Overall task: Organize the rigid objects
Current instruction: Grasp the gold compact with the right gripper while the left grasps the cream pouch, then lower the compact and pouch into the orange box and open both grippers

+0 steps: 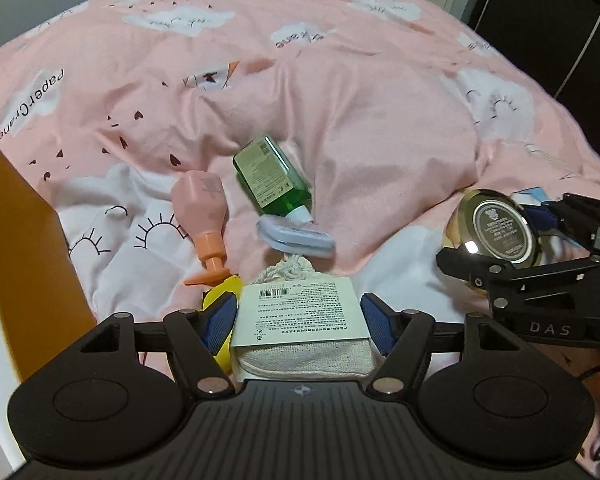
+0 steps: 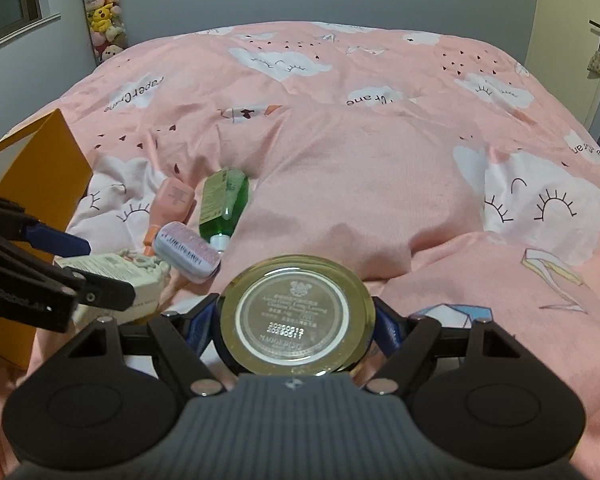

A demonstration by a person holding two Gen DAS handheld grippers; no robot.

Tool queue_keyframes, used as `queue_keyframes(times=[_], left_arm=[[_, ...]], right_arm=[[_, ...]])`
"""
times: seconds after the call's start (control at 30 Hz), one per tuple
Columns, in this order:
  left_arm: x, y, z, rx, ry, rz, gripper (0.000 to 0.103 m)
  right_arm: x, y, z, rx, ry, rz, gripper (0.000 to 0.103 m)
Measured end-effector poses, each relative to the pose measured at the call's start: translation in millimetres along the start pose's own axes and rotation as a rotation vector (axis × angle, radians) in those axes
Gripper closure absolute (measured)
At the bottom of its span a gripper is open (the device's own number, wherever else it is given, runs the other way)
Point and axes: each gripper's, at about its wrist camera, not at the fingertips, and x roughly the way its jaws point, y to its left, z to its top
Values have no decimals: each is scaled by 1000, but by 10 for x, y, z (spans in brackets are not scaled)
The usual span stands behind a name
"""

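Observation:
My left gripper (image 1: pixel 298 316) is shut on a white cloth pouch (image 1: pixel 300 328) with a printed label and a rope cord; the pouch also shows in the right wrist view (image 2: pixel 116 276). My right gripper (image 2: pixel 296 320) is shut on a round gold-rimmed compact (image 2: pixel 296 316), its labelled underside facing the camera; it also shows in the left wrist view (image 1: pixel 496 228). On the pink bedspread lie a green bottle (image 1: pixel 272 176), a pink bottle with an orange cap (image 1: pixel 202 208) and a lilac tin (image 1: pixel 296 236). A yellow object (image 1: pixel 220 320) sits partly hidden by the left finger.
An orange paper bag (image 1: pixel 24 248) stands open at the left edge of the bed, beside the left gripper; it also shows in the right wrist view (image 2: pixel 40 176). The rumpled duvet (image 2: pixel 360 160) rises into a fold behind the bottles. A door (image 2: pixel 572 40) is at far right.

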Motion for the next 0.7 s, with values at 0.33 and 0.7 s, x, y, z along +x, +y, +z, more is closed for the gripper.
queue_keyframes(times=[0.33,0.7], left_arm=[[-685,85,-107,36,-131,-18,25],[-1508,729,-313,25,-182,50,25]], right_arm=[[-409,293,119,-81,-59,58,27],[-718,1049,547,-279,-116,250,27]])
